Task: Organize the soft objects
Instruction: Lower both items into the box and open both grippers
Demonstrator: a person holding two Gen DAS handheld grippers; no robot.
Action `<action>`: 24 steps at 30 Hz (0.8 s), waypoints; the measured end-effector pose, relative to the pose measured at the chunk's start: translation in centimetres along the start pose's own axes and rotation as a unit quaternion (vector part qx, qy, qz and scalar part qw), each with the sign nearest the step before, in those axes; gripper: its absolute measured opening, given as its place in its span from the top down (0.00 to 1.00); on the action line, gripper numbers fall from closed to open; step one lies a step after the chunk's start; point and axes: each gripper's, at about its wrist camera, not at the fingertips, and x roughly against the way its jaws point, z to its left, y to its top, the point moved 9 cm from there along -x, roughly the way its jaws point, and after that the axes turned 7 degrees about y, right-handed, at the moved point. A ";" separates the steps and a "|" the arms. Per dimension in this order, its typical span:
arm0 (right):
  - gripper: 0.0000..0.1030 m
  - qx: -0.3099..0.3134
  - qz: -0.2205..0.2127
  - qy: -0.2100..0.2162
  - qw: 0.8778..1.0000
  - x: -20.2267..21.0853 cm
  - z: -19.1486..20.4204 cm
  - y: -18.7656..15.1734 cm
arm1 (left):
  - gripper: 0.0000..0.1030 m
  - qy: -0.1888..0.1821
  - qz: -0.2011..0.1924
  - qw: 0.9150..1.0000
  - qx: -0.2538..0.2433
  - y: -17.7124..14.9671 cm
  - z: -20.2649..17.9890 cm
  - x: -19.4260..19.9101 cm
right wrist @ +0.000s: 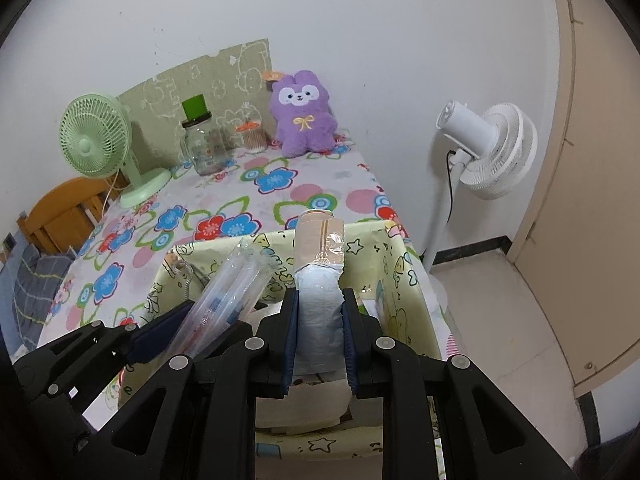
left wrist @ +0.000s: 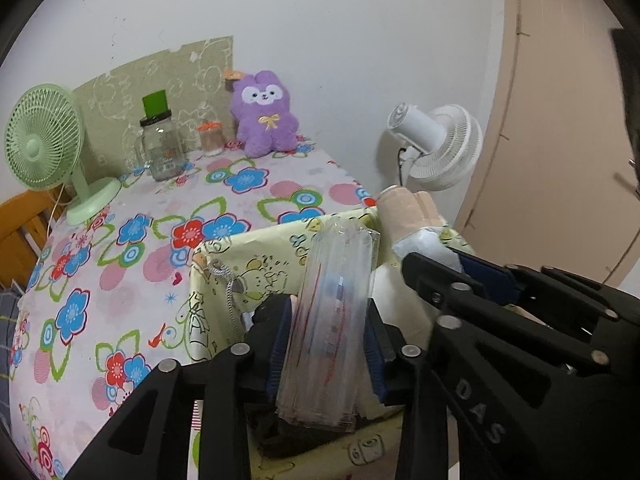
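Note:
My left gripper (left wrist: pixel 326 344) is shut on a clear plastic packet (left wrist: pixel 332 320) of folded soft items and holds it upright over a pale yellow cartoon-print storage box (left wrist: pixel 224 252). My right gripper (right wrist: pixel 319 336) is shut on a pack with a pale blue end and a beige taped end (right wrist: pixel 320 280), held over the same box (right wrist: pixel 404 276). The clear packet (right wrist: pixel 228 296) and the left gripper (right wrist: pixel 160 332) also show in the right wrist view. The right gripper (left wrist: pixel 452 268) and its pack (left wrist: pixel 404 216) show in the left wrist view. A purple plush bunny (left wrist: pixel 264 116) sits at the table's far edge.
The table has a floral cloth (left wrist: pixel 120 264). On it stand a green desk fan (left wrist: pixel 44 140), a glass jar with a green lid (left wrist: pixel 160 148) and a small cotton-swab jar (left wrist: pixel 211 138). A white pedestal fan (right wrist: pixel 488 148) stands right of the table, next to a beige door (right wrist: pixel 592 160).

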 end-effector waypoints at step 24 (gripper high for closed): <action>0.50 -0.015 0.002 0.009 1.000 -1.4 1.4 -0.4 | 0.28 0.010 -0.001 1.000 -0.009 -0.2 2.1 0.2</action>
